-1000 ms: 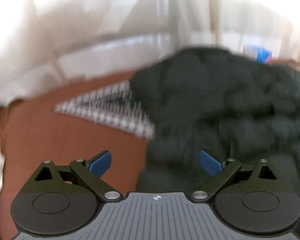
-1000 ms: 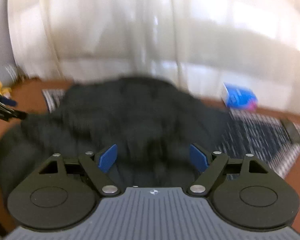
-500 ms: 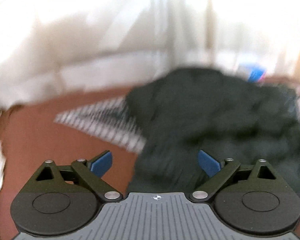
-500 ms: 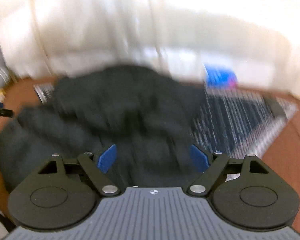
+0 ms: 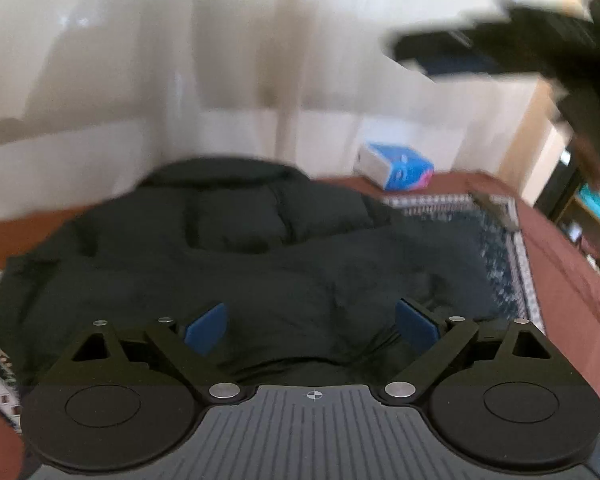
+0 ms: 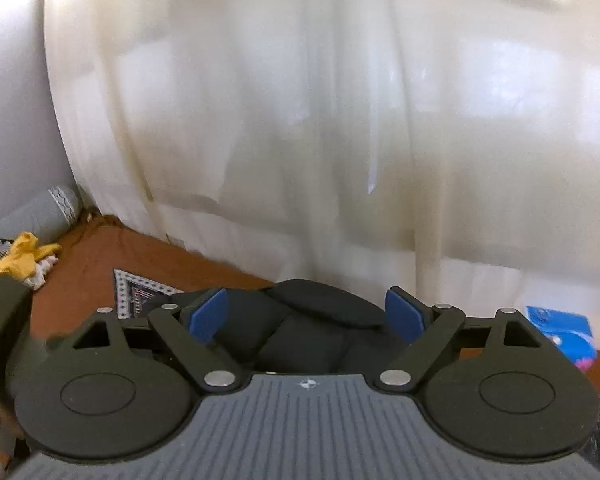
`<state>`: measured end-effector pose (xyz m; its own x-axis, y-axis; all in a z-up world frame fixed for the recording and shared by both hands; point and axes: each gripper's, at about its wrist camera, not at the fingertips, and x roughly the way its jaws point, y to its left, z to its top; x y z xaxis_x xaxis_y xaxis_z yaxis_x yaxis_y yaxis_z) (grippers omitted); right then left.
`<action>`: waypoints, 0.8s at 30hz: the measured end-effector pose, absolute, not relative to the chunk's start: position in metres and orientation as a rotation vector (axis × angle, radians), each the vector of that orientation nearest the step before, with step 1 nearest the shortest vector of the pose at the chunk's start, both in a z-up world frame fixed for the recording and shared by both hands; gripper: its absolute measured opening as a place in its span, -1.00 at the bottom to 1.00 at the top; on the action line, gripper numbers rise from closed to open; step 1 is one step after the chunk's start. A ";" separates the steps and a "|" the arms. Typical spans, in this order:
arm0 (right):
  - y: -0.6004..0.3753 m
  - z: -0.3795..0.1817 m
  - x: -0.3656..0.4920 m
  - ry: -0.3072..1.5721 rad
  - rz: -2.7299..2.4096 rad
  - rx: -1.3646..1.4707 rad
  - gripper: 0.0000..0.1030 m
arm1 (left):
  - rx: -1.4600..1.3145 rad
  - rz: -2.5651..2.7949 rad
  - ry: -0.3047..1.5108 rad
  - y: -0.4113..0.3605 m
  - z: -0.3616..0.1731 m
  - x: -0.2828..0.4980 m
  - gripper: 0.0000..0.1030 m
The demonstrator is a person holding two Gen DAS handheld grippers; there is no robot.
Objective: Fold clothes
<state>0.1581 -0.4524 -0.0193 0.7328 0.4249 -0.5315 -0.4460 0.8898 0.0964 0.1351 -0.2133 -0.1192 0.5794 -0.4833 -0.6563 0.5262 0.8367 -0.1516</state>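
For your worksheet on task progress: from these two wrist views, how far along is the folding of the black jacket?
Done: the jacket lies on the rug in a fairly compact bundle, though blur hides whether its folds are neat. In hand: nothing; the left gripper and right gripper are both open and empty above it. Left: at least any final tidying, and possibly the yellow cloth heaped at the side.

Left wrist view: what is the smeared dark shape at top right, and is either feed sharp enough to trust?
Left wrist: motion-smeared, likely the right gripper; black jacket soft, edges bowed by fisheye. Right wrist: curtain bright and washed out, jacket collar fairly crisp.
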 end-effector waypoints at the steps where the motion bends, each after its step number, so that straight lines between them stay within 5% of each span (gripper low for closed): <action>1: -0.453 -0.021 0.175 0.600 0.494 -0.039 0.72 | 0.064 -0.598 0.763 -0.219 -0.126 0.140 0.87; 12: -0.448 -0.115 0.356 0.849 0.625 0.011 0.72 | 0.109 -0.657 0.834 -0.242 -0.184 0.170 0.97; 24: -0.412 -0.194 0.427 1.119 0.926 -0.054 0.75 | 0.108 -0.665 0.778 -0.240 -0.202 0.165 0.98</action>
<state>0.4265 -0.4123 -0.1939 0.1180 0.6072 -0.7857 -0.6579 0.6405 0.3961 0.1648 -0.2395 -0.2022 0.5213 -0.5149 -0.6806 0.5920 0.7926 -0.1462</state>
